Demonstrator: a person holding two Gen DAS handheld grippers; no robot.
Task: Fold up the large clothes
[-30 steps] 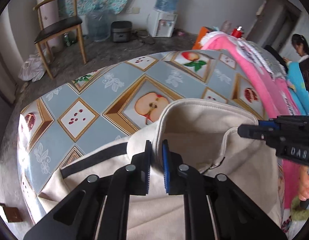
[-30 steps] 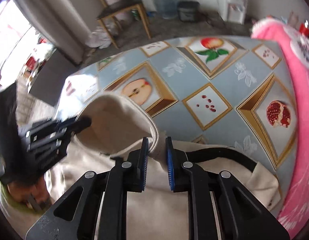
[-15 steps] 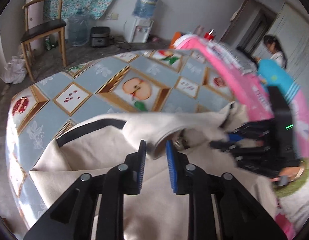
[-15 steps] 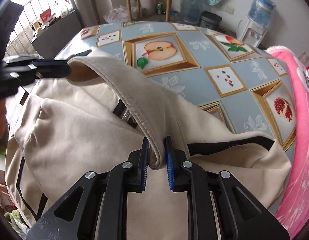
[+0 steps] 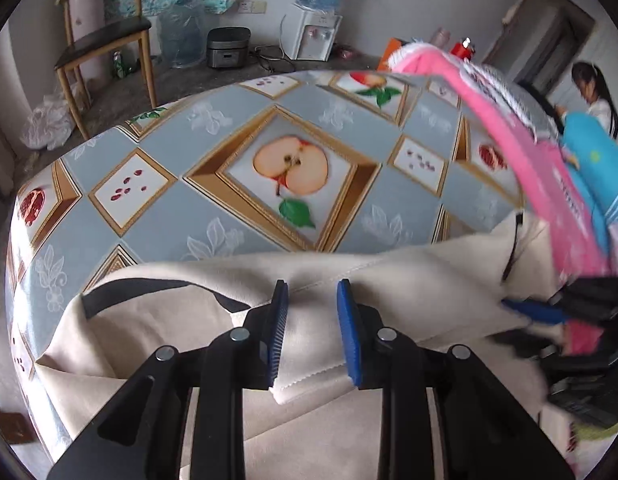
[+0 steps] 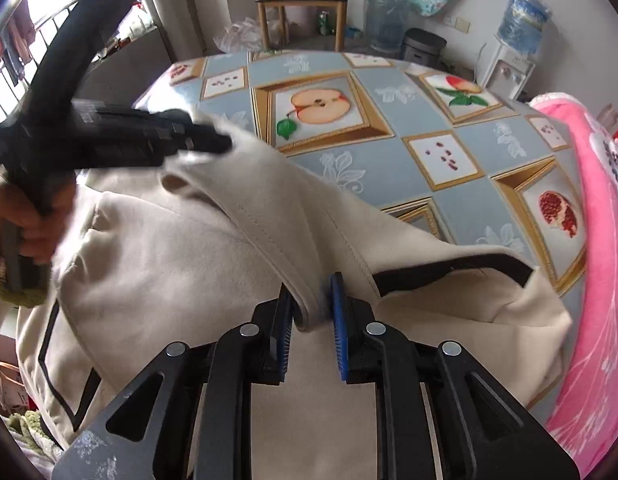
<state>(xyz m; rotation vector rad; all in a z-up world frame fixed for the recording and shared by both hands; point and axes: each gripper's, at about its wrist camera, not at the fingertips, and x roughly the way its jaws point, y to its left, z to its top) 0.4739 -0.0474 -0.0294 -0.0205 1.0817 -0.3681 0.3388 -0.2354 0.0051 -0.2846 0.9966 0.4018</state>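
On the fruit-print surface (image 5: 213, 216): cream jacket (image 6: 181, 280), near side, hem folded over.
Left claw (image 5: 311, 332) and right claw (image 6: 311, 328) have both just been opening; each stands narrow with the folded edge loose between its pads. Fabric looks soft, thick and floppy, likely to sag, so take it at stitched edges or corners.
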